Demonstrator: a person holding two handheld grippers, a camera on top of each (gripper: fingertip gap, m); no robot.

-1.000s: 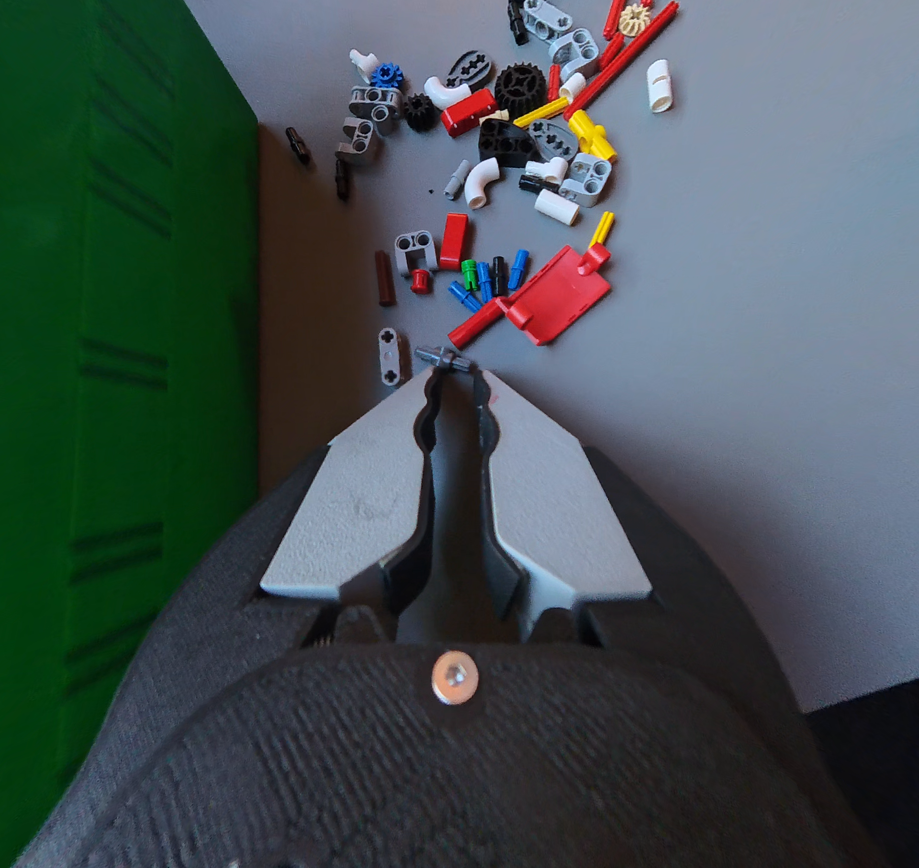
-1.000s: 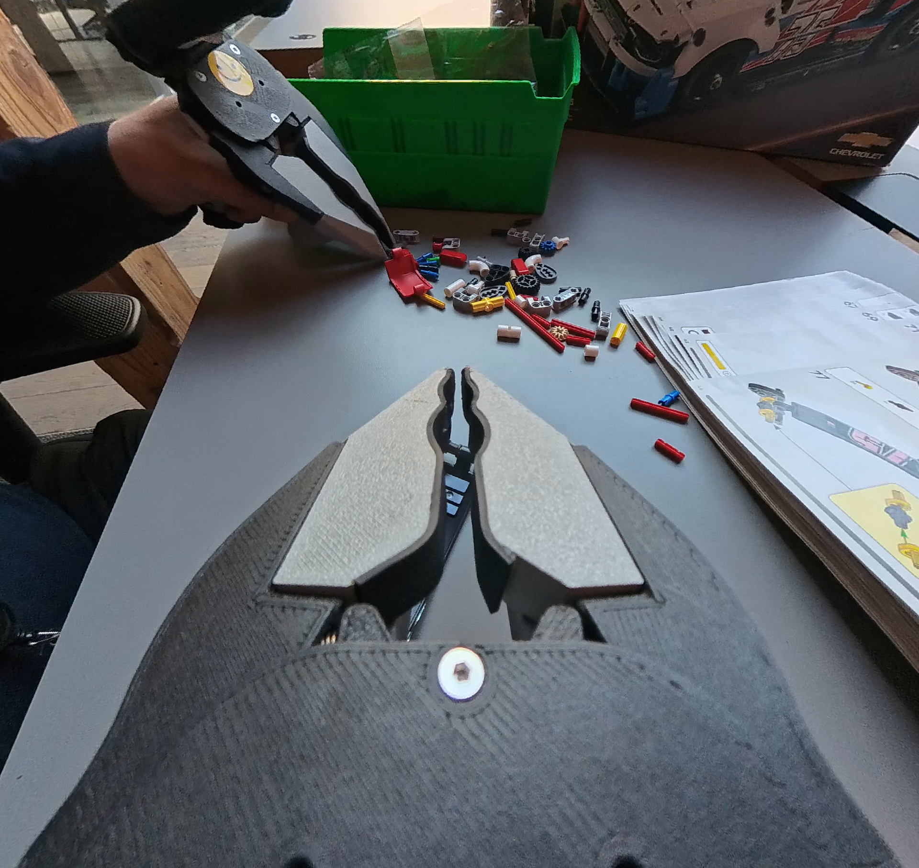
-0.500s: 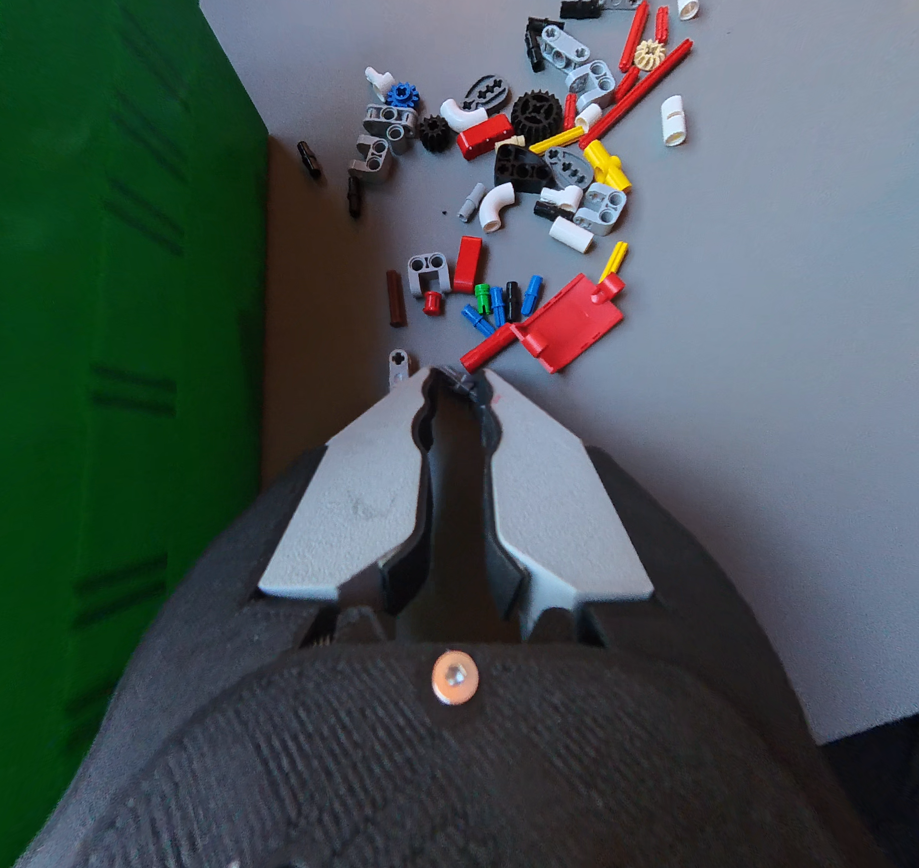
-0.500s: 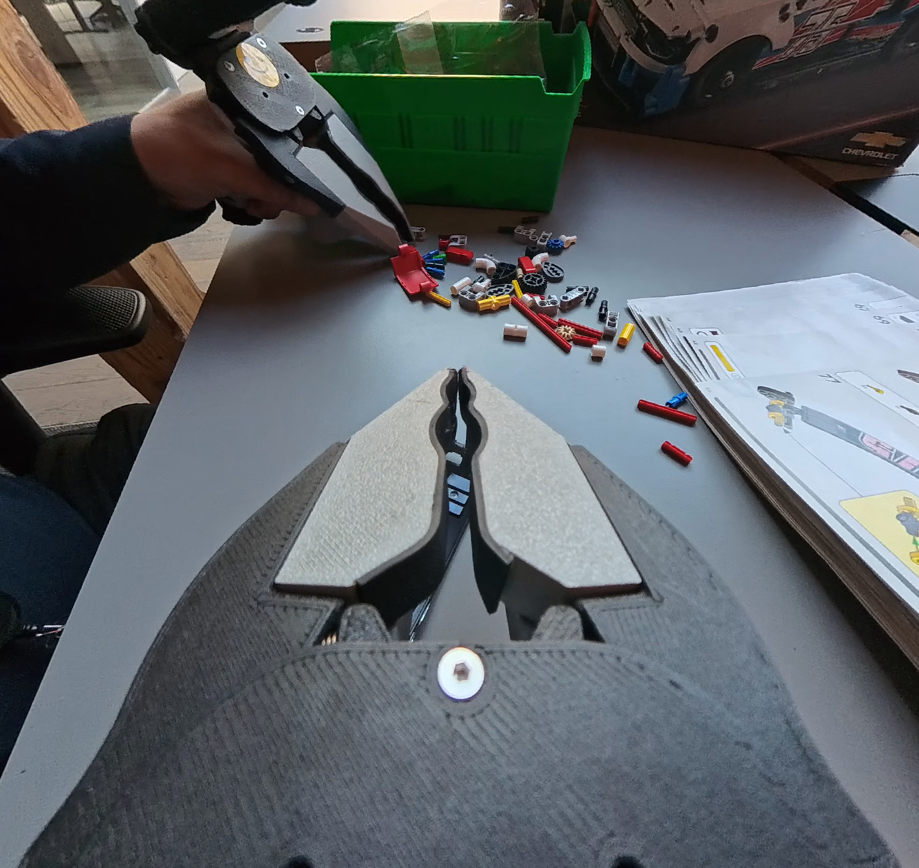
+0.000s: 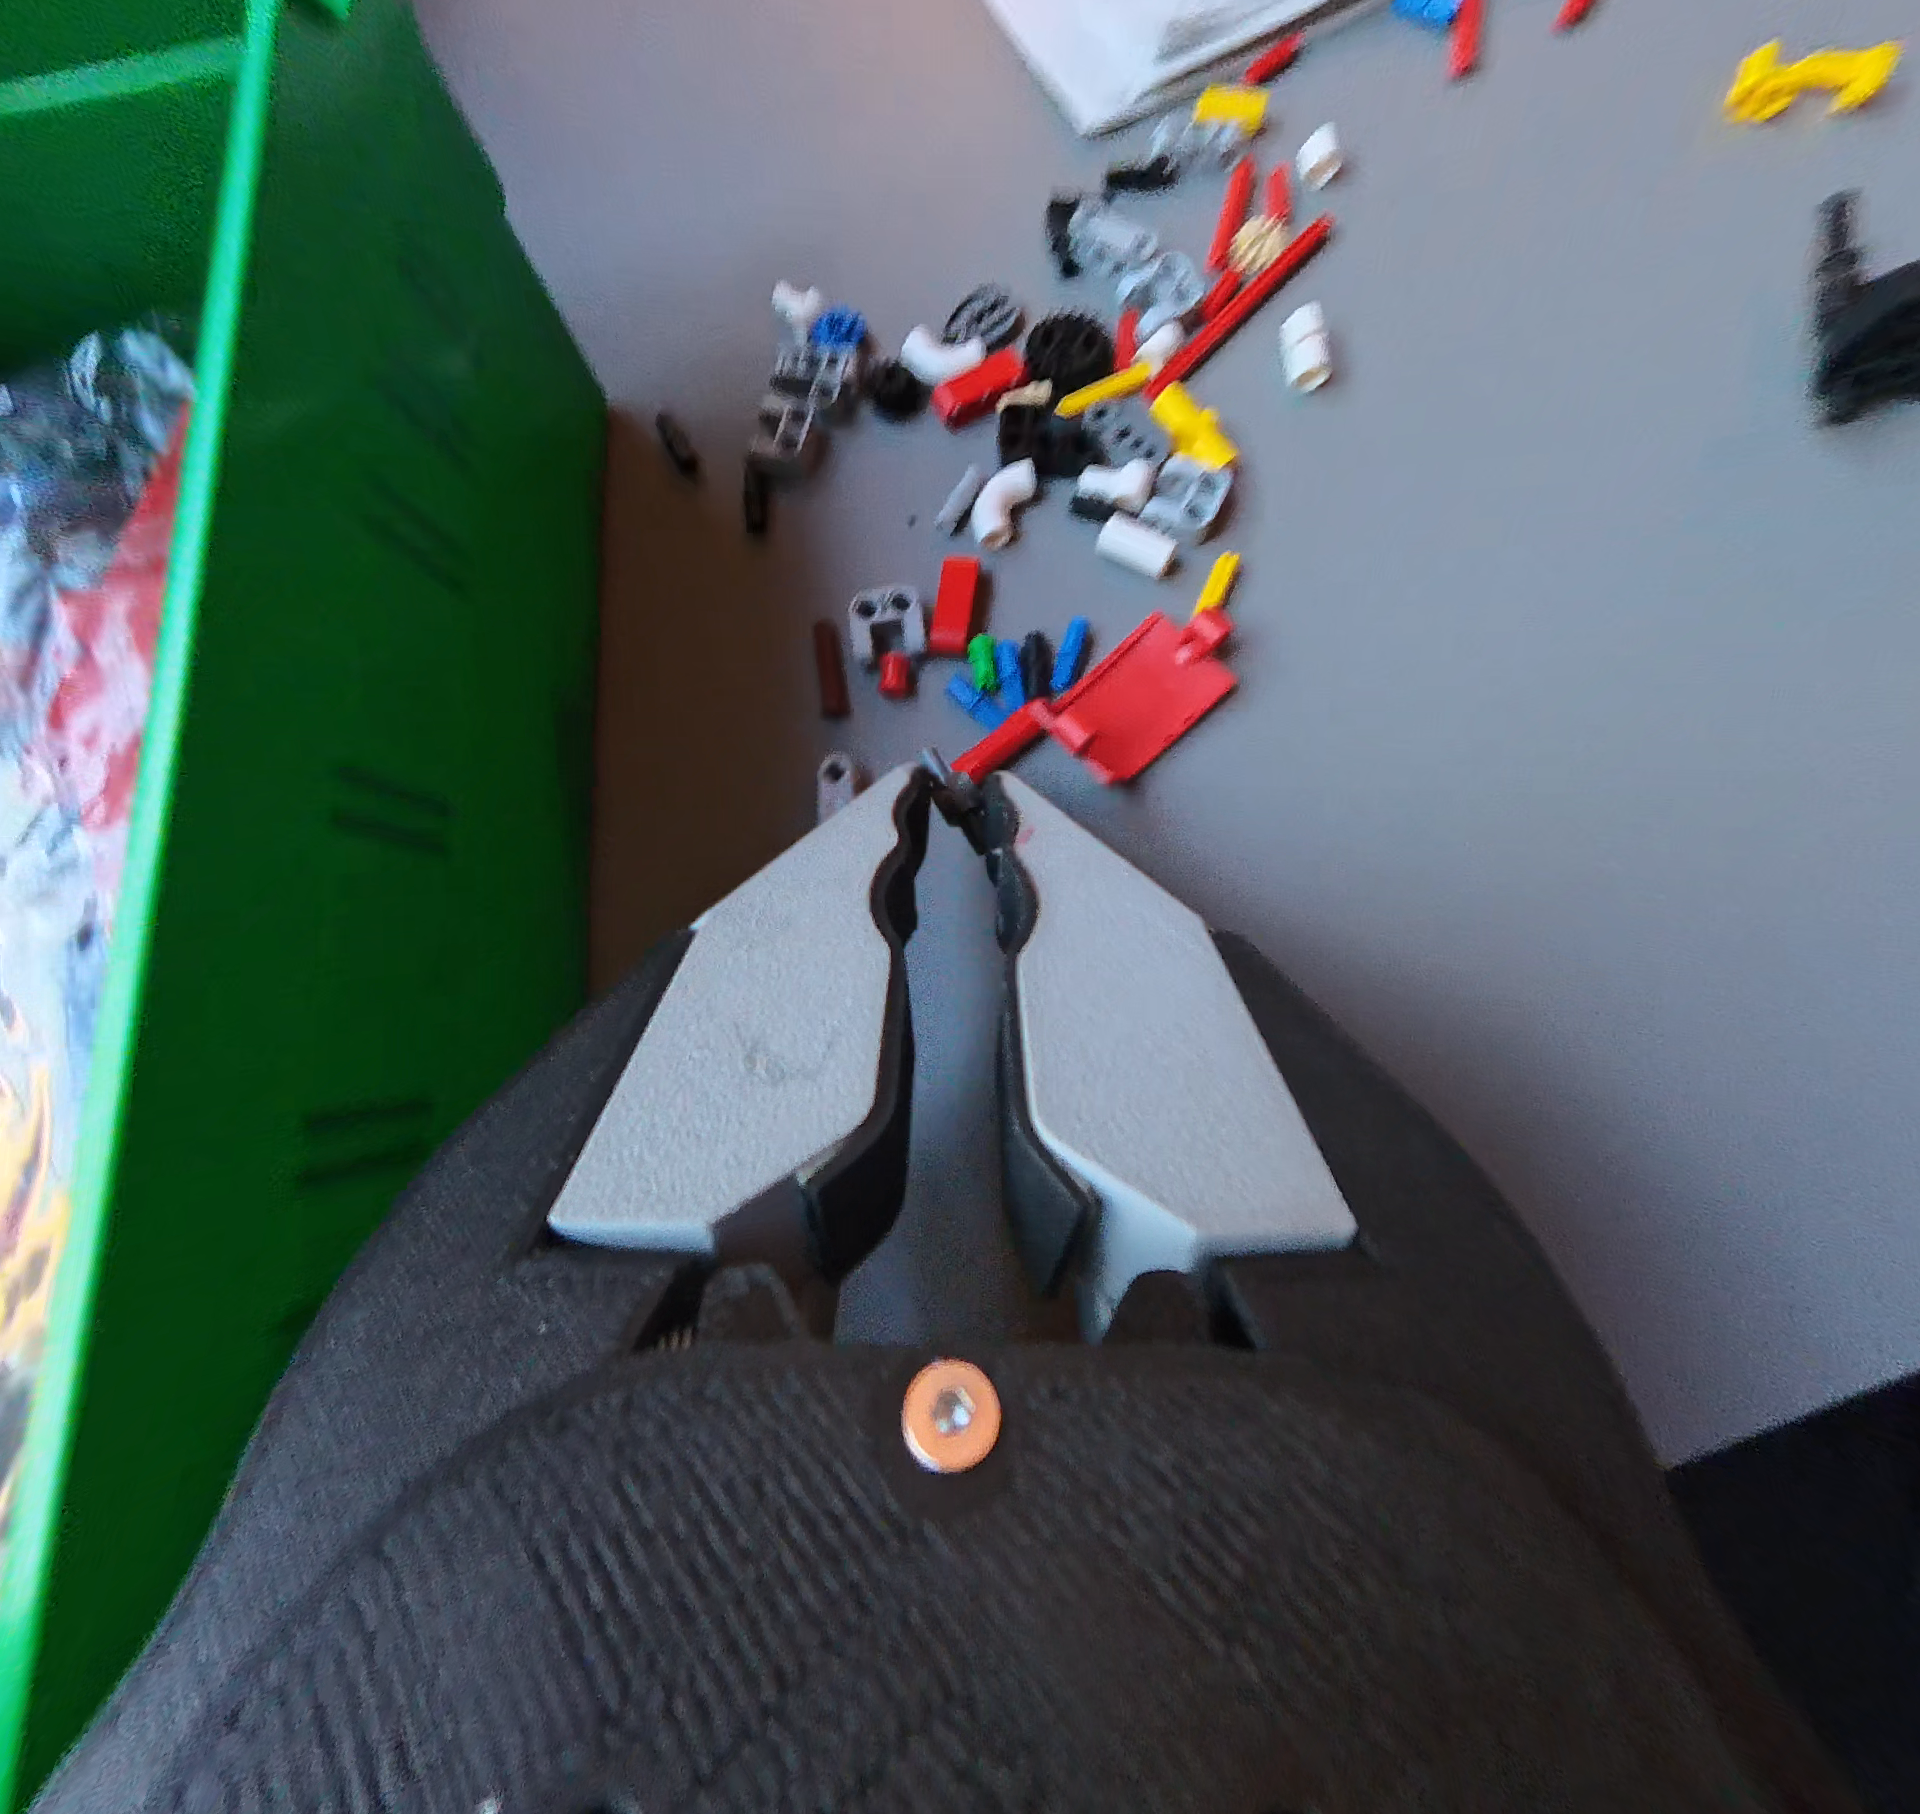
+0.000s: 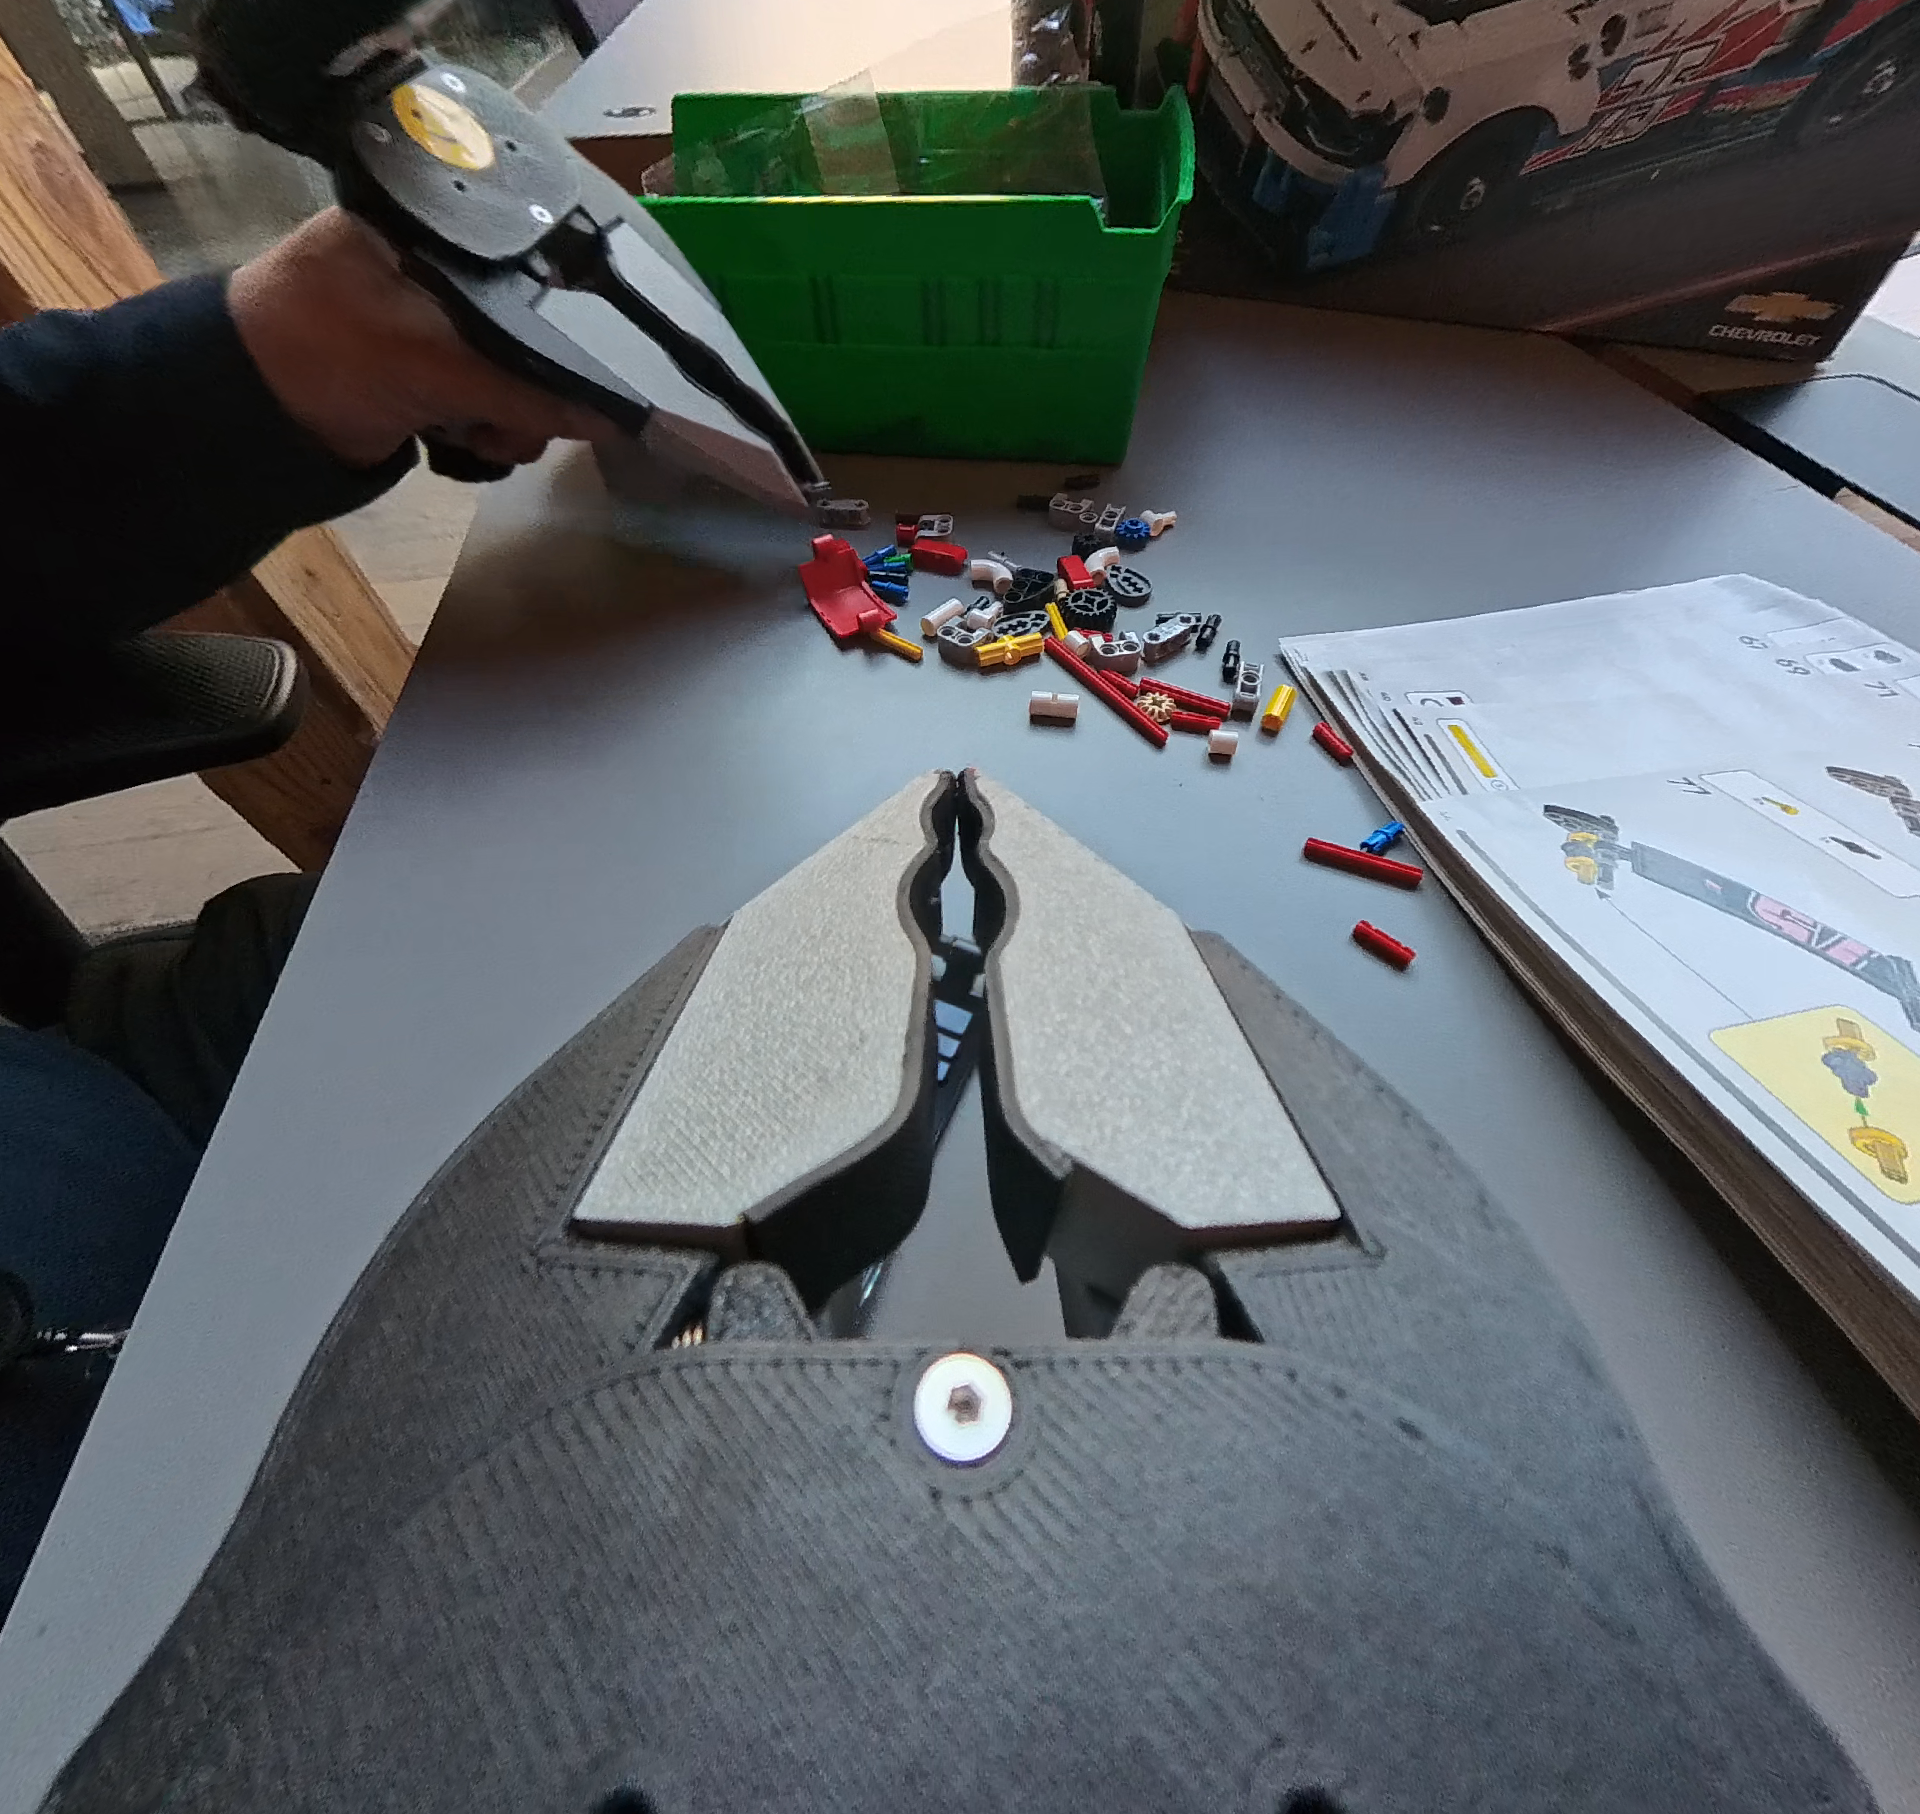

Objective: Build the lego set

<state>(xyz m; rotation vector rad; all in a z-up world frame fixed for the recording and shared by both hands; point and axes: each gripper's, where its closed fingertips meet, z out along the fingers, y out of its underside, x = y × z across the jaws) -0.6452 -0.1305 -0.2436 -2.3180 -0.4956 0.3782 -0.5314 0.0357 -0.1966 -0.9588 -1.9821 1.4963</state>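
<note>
Pin (image 5: 956,808), dark grey and small, sits clamped at the tips of the left gripper (image 5: 951,798), lying slantwise between the fingers, just above the grey table (image 5: 1455,829) at the near edge of a scatter of small parts. A red panel (image 5: 1143,704) lies just beyond the tips, a light grey link (image 5: 836,777) just to their left. A green bin (image 5: 364,621) stands close on the left. The right gripper (image 6: 958,779) hangs well apart over bare table, tips pressed together; something dark shows deeper between its fingers, but it cannot be identified. A booklet (image 6: 1662,777) lies to its right, a printed box (image 6: 1558,102) behind the bin.
</note>
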